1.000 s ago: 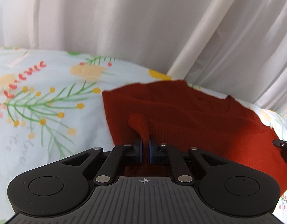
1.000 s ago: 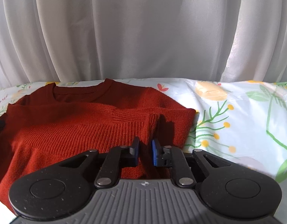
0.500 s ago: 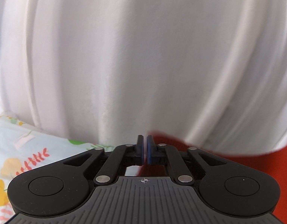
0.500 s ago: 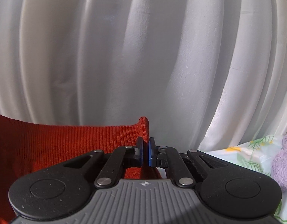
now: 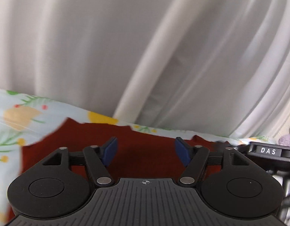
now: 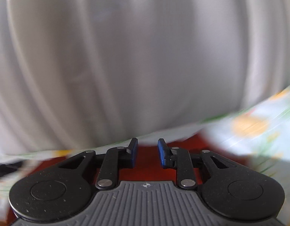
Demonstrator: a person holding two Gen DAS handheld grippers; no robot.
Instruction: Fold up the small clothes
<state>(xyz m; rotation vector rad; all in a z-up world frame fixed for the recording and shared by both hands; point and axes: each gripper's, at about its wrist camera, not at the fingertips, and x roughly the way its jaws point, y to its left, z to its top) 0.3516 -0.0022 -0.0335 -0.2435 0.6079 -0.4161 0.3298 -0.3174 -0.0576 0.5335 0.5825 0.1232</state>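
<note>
A rust-red knitted sweater [image 5: 145, 150] lies on the flowered sheet [image 5: 16, 120], under and ahead of both grippers. My left gripper [image 5: 145, 150] hovers over it, its jaws opening wide, with nothing pressed between the blue pads [image 5: 109, 151]. In the right wrist view the sweater [image 6: 146, 162] shows below my right gripper [image 6: 146, 153], whose jaws are opening with a narrow gap; no cloth is pinched between them. That view is blurred by motion. The other gripper's body [image 5: 269, 152] shows at the right edge of the left wrist view.
A white curtain [image 5: 145, 47] hangs close behind the bed and fills the upper part of both views. A purple fuzzy thing [image 5: 286, 141] lies at the far right. Flowered sheet [image 6: 254, 130] stretches to the right of the sweater.
Both grippers carried the sweater's edge up and forward toward the curtain, then let it go. Their jaws, shut on cloth before, now stand apart, and the sweater lies below them.
</note>
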